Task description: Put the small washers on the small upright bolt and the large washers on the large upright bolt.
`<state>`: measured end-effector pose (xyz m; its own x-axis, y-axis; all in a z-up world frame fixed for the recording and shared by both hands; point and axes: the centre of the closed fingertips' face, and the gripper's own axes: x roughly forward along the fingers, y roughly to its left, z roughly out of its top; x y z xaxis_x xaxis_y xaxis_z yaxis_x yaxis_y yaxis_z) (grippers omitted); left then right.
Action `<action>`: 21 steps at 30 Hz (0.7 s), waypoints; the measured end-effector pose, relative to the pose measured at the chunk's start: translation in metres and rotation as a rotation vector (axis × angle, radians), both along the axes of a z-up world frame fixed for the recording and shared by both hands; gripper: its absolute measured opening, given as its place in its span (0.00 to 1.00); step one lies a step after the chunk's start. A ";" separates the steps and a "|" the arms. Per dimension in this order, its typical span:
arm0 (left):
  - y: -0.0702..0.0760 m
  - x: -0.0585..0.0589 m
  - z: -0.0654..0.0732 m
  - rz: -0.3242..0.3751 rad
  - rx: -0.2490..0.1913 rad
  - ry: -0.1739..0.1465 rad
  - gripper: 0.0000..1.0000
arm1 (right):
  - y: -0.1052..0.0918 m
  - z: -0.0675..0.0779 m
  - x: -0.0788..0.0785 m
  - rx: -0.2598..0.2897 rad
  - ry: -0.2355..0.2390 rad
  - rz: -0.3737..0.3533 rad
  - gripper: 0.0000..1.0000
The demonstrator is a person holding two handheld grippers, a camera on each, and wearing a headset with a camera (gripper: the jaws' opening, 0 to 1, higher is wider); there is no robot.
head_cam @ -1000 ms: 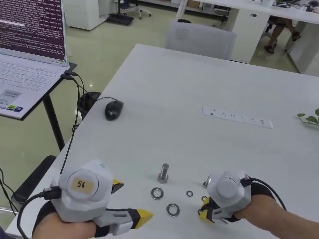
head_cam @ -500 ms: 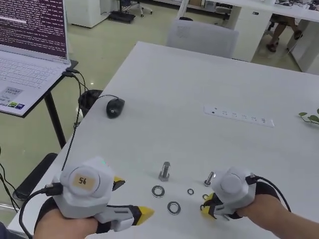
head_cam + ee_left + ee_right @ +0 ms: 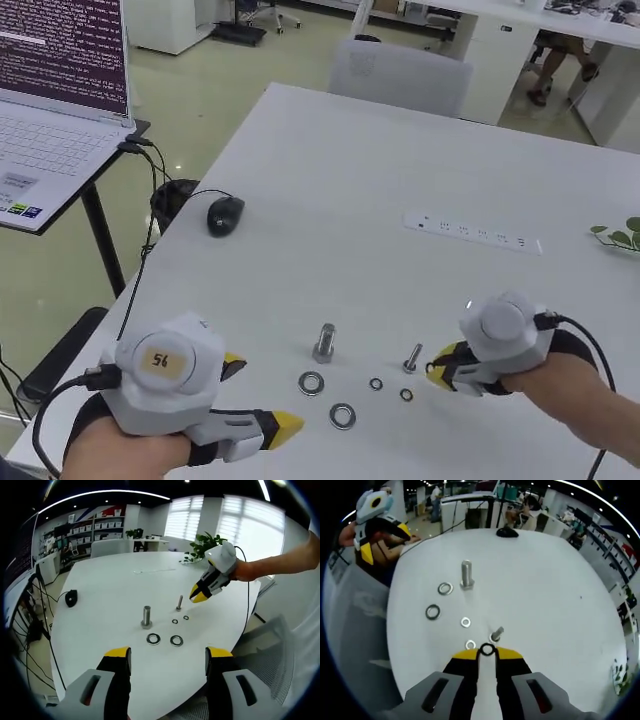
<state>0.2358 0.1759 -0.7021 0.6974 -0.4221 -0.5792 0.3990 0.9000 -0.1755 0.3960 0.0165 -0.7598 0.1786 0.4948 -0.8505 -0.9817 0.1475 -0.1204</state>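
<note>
We note right gripper [image 3: 487, 656] apparently pinching a small washer [image 3: 487, 645], small bolt [image 3: 496, 634] at one o'clock; left gripper [image 3: 168, 654] spread.

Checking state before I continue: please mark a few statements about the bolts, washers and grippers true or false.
1. Both large washers lie flat on the table. True.
2. The large bolt already carries a washer. False: it is bare.
3. The left gripper is shut. False: its jaws stand open and empty.
4. The right gripper pinches a small washer at its tips. True.
</note>
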 end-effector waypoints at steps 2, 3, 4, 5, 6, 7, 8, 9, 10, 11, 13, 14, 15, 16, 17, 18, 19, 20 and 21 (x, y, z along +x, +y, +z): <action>0.000 0.000 0.000 -0.002 0.001 0.000 0.59 | 0.002 0.006 0.006 -0.002 -0.017 0.005 0.13; 0.000 0.000 0.000 -0.002 0.002 0.000 0.59 | 0.003 0.009 0.008 -0.001 -0.021 0.009 0.13; 0.000 0.000 0.000 -0.002 0.001 0.000 0.59 | 0.005 0.010 0.011 -0.002 -0.024 0.012 0.13; 0.000 -0.001 0.000 -0.002 0.001 0.000 0.59 | 0.007 0.011 0.013 -0.002 -0.026 0.014 0.13; 0.000 -0.001 0.000 -0.002 0.001 0.001 0.59 | 0.009 0.012 0.015 -0.002 -0.026 0.016 0.13; 0.000 -0.001 0.000 -0.001 0.001 0.001 0.59 | 0.011 0.012 0.016 -0.002 -0.027 0.019 0.13; 0.000 -0.001 0.000 -0.001 0.002 0.000 0.59 | 0.013 0.012 0.016 -0.006 -0.024 0.026 0.13; 0.000 -0.001 0.000 0.000 0.001 0.000 0.59 | 0.014 0.011 0.016 -0.010 -0.023 0.030 0.13; 0.000 -0.001 0.000 0.001 0.000 0.000 0.59 | 0.016 0.010 0.015 -0.016 -0.022 0.039 0.13; 0.001 -0.001 0.001 0.002 0.000 -0.001 0.59 | 0.017 0.009 0.015 -0.017 -0.021 0.041 0.13; 0.001 -0.001 0.001 0.004 0.001 -0.001 0.59 | 0.018 0.006 0.015 -0.025 -0.016 0.048 0.13; 0.002 -0.002 0.001 0.007 0.000 -0.001 0.59 | 0.019 0.006 0.015 -0.031 -0.015 0.052 0.13; 0.002 -0.002 0.001 0.008 0.000 -0.001 0.59 | 0.020 0.005 0.015 -0.032 -0.016 0.056 0.13; 0.003 -0.002 0.001 0.011 0.000 0.000 0.59 | 0.021 0.005 0.016 -0.034 -0.017 0.058 0.13; 0.004 -0.002 0.001 0.012 0.000 0.001 0.59 | 0.021 0.005 0.016 -0.035 -0.016 0.059 0.13; 0.005 -0.003 0.000 0.014 0.001 0.001 0.59 | 0.022 0.004 0.017 -0.038 -0.015 0.059 0.13; 0.005 -0.003 0.000 0.015 0.000 0.002 0.59 | 0.022 0.004 0.018 -0.040 -0.014 0.060 0.13; 0.005 -0.003 0.000 0.017 -0.001 0.002 0.59 | 0.022 0.003 0.017 -0.043 -0.010 0.062 0.13; 0.006 -0.003 0.000 0.018 -0.001 0.003 0.59 | 0.022 0.002 0.017 -0.047 -0.010 0.063 0.13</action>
<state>0.2325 0.1816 -0.7023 0.7032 -0.4099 -0.5809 0.3823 0.9069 -0.1772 0.4130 0.0383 -0.7573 0.1565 0.4653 -0.8712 -0.9877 0.0791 -0.1352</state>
